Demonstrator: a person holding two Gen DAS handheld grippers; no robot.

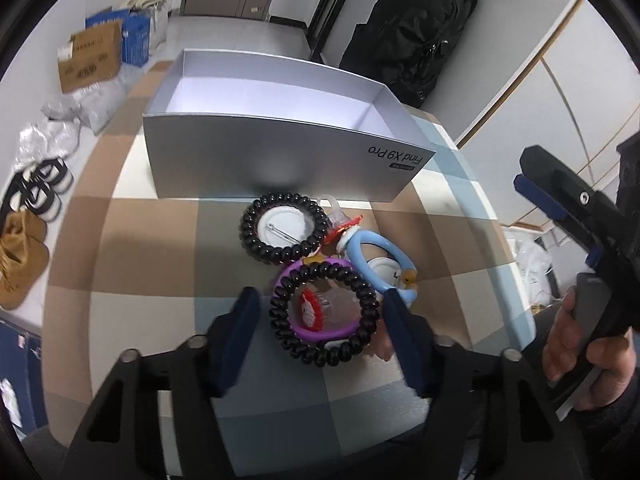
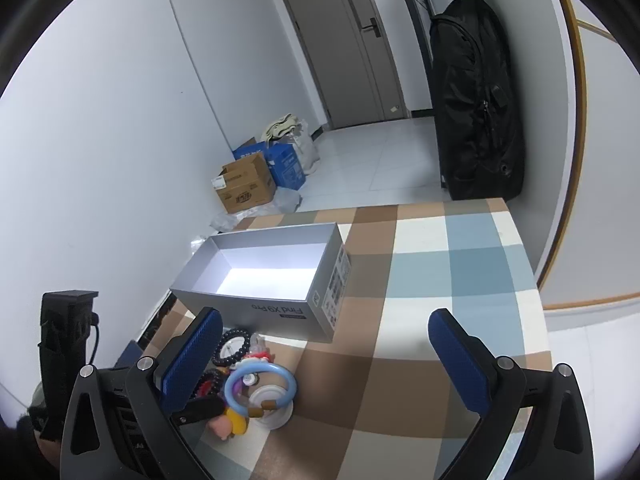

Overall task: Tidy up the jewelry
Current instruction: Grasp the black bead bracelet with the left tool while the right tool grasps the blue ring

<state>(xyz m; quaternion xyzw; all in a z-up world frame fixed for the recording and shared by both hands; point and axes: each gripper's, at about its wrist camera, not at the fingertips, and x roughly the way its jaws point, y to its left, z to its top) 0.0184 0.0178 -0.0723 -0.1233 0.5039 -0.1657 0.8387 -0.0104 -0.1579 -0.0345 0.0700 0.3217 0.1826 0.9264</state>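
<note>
In the left wrist view a black coil hair tie [image 1: 324, 312] lies on a purple ring [image 1: 288, 280], over a small red-and-clear piece. My left gripper [image 1: 320, 300] straddles that coil. Its right pad is at the coil's edge and its left pad stands a little apart, so it is open. A second black coil [image 1: 282, 228] rings a white pin badge, beside a light blue ring [image 1: 376, 256]. Behind them stands the open grey box [image 1: 280, 160]. My right gripper [image 2: 326, 316] is open and holds nothing, above the pile and its blue ring [image 2: 260, 384], near the box [image 2: 256, 308].
A checked cloth [image 2: 420, 280] covers the table, whose far edge lies just past the box. A black backpack [image 2: 476, 100] hangs by the wall. Cardboard and blue boxes [image 2: 256, 180] sit on the floor, and sandals [image 1: 36, 192] lie left of the table.
</note>
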